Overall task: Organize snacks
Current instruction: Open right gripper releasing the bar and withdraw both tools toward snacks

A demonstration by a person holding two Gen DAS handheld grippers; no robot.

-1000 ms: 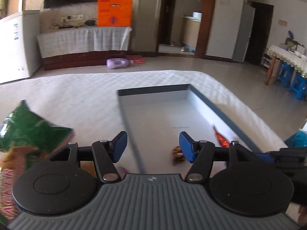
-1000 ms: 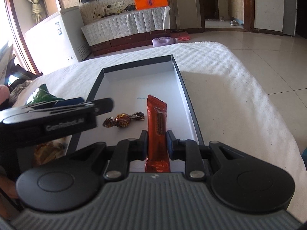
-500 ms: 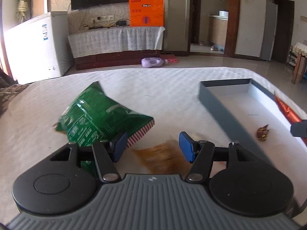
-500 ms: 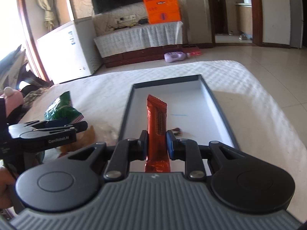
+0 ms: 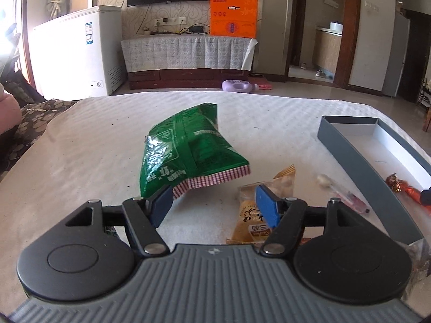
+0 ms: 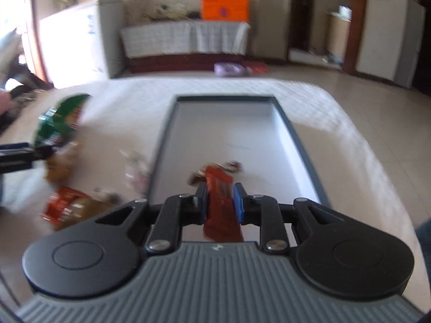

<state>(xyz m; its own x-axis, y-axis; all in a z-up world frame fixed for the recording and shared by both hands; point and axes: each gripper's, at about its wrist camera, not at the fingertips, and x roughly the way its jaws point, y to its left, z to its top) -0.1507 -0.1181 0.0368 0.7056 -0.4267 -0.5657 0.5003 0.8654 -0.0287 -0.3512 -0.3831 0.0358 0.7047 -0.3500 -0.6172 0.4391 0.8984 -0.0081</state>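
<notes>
My left gripper [image 5: 214,206] is open and empty above the white tablecloth, just in front of a green snack bag [image 5: 186,156] and a small yellow snack packet [image 5: 256,215]. A lollipop-like sweet [image 5: 339,188] lies to its right, beside the grey tray [image 5: 358,172]. My right gripper [image 6: 220,202] is shut on an orange-red snack bar [image 6: 219,204], held low over the near end of the tray [image 6: 161,145]. A wrapped candy [image 6: 229,167] lies in the tray just beyond the bar; it also shows in the left wrist view [image 5: 396,183].
A red-brown snack packet [image 6: 67,207] and small wrapped sweets [image 6: 134,167] lie left of the tray. The table's right edge drops to a tiled floor [image 6: 377,113]. Across the room stand a white freezer [image 5: 78,53], a covered bench and an orange box [image 5: 233,16].
My left gripper swung left from over the tray to the green bag and yellow packet. My right gripper kept its hold on the bar and lowered it toward the tray's near end.
</notes>
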